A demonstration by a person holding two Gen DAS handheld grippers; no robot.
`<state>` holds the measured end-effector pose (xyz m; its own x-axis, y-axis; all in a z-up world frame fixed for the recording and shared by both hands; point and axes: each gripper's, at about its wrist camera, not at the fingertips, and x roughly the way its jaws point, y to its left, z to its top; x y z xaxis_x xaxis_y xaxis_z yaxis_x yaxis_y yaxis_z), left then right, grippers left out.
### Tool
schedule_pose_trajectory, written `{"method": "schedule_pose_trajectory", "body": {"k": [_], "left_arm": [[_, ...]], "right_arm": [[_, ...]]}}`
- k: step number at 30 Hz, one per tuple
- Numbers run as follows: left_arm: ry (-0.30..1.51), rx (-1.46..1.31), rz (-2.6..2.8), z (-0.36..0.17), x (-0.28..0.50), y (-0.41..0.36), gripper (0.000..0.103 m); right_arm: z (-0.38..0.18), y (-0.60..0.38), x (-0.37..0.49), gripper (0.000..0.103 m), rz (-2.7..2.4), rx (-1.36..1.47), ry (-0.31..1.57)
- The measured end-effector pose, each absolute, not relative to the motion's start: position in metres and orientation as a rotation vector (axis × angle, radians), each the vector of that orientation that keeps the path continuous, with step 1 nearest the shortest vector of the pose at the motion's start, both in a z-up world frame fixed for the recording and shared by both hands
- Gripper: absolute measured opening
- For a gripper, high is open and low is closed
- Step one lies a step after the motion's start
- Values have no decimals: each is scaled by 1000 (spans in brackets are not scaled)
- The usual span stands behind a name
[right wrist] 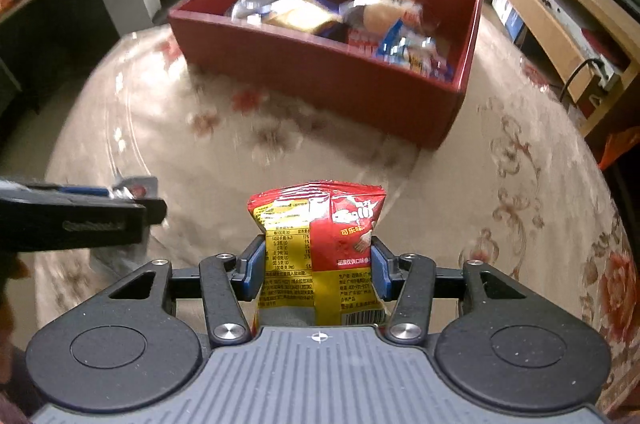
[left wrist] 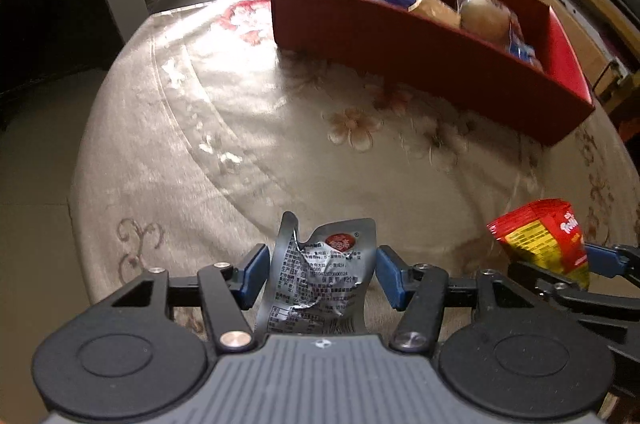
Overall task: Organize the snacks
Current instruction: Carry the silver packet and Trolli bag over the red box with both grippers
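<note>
Snacks are being carried two at a time toward the red box (right wrist: 320, 80), which is sitting at the far edge of the table (right wrist: 460, 192) and already holding several packets. The left tongs (left wrist: 318, 274) are pinching a crumpled silver pouch (left wrist: 320, 276) between the blue pads, and the right tongs (right wrist: 318, 270) are gripping a red and yellow snack bag (right wrist: 320, 244) upright; both are narrowed onto their packets above the near edge. Judging by this, the transport step is underway; next, each packet needs moving over the box's open top before the tongs are spreading to drop it in.
</note>
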<state>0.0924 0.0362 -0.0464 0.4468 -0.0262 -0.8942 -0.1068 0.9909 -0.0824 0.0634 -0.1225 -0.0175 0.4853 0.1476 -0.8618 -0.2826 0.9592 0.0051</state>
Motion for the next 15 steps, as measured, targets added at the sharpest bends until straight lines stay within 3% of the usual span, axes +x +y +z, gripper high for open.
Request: {"method": "schedule_pose_trajectory", "body": {"k": [7, 11, 15], "left_arm": [[1114, -108, 55, -54, 92, 31, 64], [1112, -73, 48, -57, 92, 27, 74], [1101, -50, 57, -58, 90, 24, 75]], "right_arm": [[-31, -114, 65, 64, 261, -200, 1081], [-35, -114, 68, 78, 263, -200, 1092], [-42, -116, 69, 82, 257, -215, 1105]]}}
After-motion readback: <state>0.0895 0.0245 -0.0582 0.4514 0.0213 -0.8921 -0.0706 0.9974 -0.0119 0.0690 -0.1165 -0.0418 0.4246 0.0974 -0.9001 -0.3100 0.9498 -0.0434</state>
